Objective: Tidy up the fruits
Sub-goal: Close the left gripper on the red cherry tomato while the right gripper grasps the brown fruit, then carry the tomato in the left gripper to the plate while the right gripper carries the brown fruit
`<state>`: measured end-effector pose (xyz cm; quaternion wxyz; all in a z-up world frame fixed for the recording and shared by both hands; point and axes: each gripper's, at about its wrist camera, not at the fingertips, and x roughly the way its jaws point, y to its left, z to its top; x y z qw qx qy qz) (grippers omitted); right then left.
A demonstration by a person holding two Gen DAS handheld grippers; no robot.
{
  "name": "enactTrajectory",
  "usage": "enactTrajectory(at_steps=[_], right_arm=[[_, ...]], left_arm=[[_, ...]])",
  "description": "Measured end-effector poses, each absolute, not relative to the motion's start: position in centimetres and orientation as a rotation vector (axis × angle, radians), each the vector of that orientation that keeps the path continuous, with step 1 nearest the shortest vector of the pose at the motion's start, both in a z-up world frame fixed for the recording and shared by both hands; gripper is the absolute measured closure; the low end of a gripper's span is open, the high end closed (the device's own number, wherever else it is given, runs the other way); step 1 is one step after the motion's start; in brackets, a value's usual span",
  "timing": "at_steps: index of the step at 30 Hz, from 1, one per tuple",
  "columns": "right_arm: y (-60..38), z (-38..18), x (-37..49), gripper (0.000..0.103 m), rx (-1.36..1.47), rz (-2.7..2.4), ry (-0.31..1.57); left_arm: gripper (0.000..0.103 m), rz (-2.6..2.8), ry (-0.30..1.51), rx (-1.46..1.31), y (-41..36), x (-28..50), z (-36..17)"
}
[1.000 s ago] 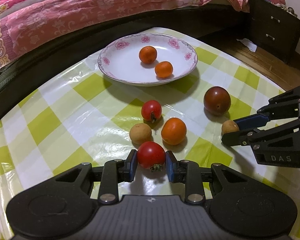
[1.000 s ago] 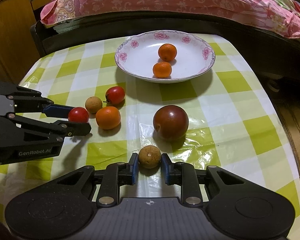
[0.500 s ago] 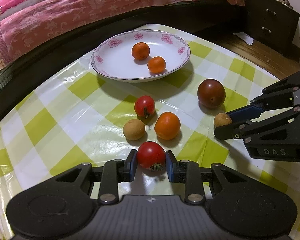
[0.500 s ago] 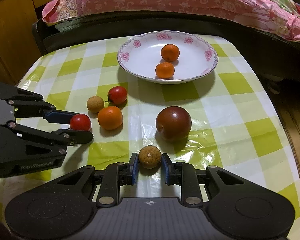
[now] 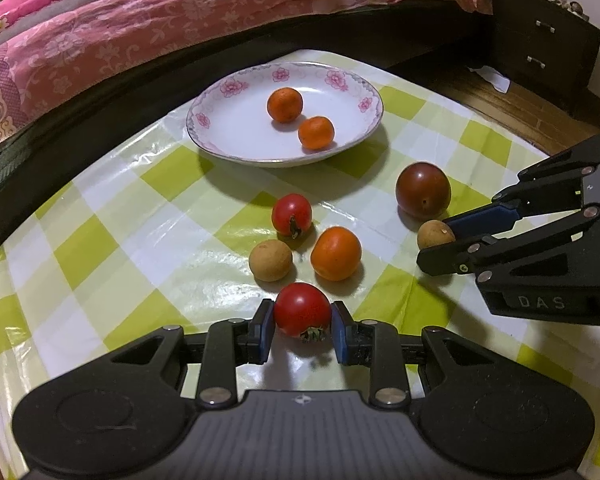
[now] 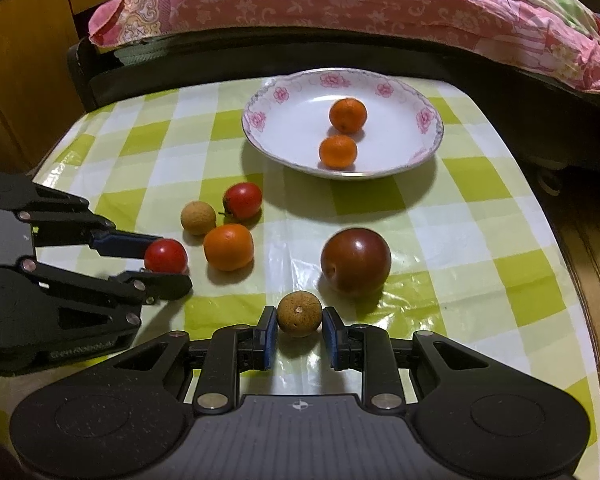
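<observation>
My left gripper (image 5: pixel 302 326) is shut on a red tomato (image 5: pixel 302 309), held just above the checked tablecloth; it also shows in the right wrist view (image 6: pixel 166 256). My right gripper (image 6: pixel 299 332) is shut on a small brown longan (image 6: pixel 299 314), seen in the left wrist view (image 5: pixel 434 234) too. A white flowered plate (image 5: pixel 236 136) at the back holds two small oranges (image 5: pixel 285 105) (image 5: pixel 316 133). On the cloth lie a second red tomato (image 5: pixel 292 215), an orange fruit (image 5: pixel 336 253), another longan (image 5: pixel 270 260) and a dark plum (image 5: pixel 423 191).
The table with the green and white checked cloth (image 5: pixel 112 240) stands against a bed with a pink quilt (image 5: pixel 140 28). A dark drawer cabinet (image 5: pixel 540 52) is at the back right. A wooden cabinet (image 6: pixel 16 80) is at the left.
Both grippers have lifted slightly and drawn back while holding their fruit; the plate and loose fruits look a little farther and lower. Nothing on the table has moved.
</observation>
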<state>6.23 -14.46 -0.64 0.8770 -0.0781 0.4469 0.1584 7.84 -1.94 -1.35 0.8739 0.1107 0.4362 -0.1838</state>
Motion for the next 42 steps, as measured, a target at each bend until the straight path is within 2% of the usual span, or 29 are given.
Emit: enactTrajectory(at_steps=[23,42], right_arm=[[-14.5,2.7,9.4,0.082,-0.106,0.315,0.823],[-15.8,2.4,14.4,0.081,-0.075,0.254,0.804]], left_arm=[[0.066,-0.350,0.819,0.216,-3.8,11.7,1.9],[0.066,-0.305,0.808,0.211,-5.1,17.0,1.2]])
